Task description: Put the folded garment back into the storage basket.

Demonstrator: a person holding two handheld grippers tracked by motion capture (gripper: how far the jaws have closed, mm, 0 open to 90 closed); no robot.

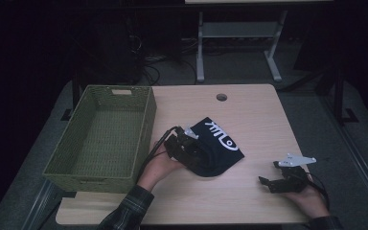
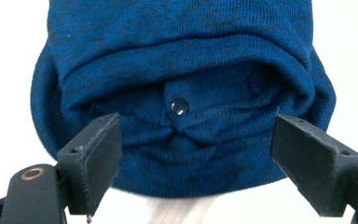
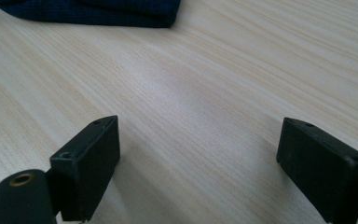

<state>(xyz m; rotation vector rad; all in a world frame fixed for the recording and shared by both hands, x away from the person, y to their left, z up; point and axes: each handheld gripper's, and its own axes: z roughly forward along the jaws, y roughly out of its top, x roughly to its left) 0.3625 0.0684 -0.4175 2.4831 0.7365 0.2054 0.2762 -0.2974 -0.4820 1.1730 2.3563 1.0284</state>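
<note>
Folded blue garment [image 2: 182, 70], soft and light by its look, lay bunched between the left gripper's [image 2: 196, 154] parted jaws, its thick near hem [image 2: 186, 179] the likeliest hold, while the right gripper [image 3: 200, 158] hung apart over bare table [image 3: 214, 93].

High view: we look down and forward from above the person's side, taking in the whole light wooden table [image 1: 258, 115], the green woven basket [image 1: 100, 136] at left, floor beyond. Left gripper view: we sit very close, looking between its wide-apart jaws at the dark blue knitted garment with a snap button [image 2: 182, 93]. Right gripper view: low over bare tabletop, jaws apart, the same garment's edge [image 3: 98, 11] at top. All three share that garment and tabletop.
</note>
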